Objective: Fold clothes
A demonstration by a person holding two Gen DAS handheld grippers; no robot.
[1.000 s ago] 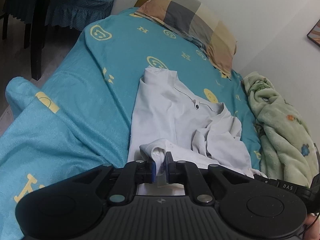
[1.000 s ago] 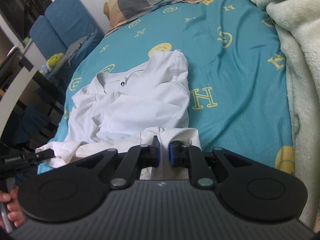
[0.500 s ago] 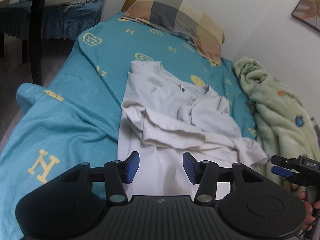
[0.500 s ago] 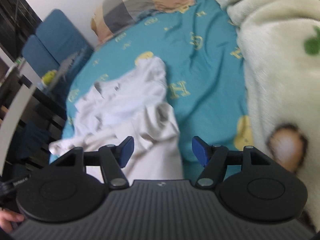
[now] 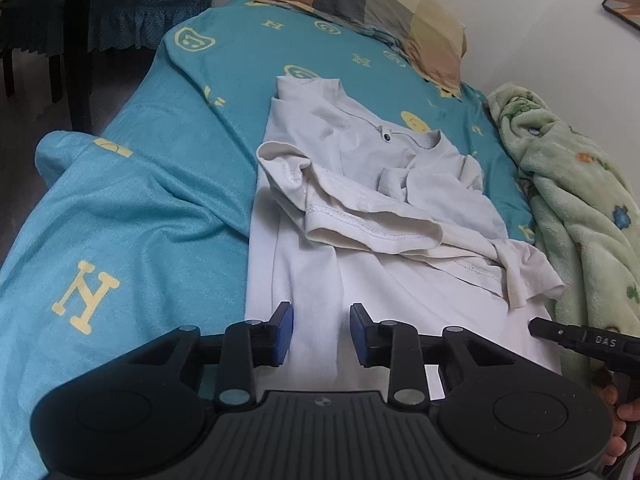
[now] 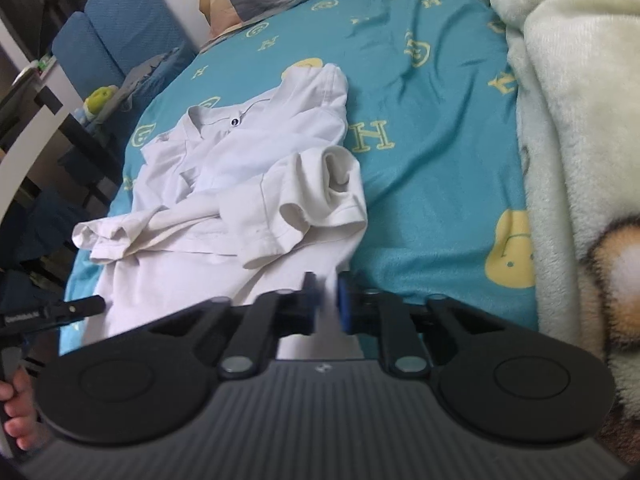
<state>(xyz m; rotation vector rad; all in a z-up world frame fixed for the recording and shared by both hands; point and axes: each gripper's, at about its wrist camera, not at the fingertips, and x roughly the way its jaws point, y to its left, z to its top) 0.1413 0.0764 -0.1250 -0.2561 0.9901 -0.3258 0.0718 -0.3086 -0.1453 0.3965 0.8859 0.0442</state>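
white shirt (image 5: 372, 196): rumpled, sleeves folded in | left gripper (image 5: 320, 334): closing, nothing pinched | right gripper (image 6: 328, 306): pinching hem

soft, even indoor light; fisheye bends the edges; the right gripper (image 6: 327, 300) fingertips look motion-blurred, perhaps.

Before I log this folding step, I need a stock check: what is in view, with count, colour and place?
shirt: one, white, crumpled mid-bed
bed sheet: one, teal with yellow prints
pillow: one, checked, head of bed
blanket: one, pale green fleece, along the wall side
chair: one, blue, beside bed
left gripper: black, blue pads, closing over the shirt's hem
right gripper: black, shut on shirt's hem
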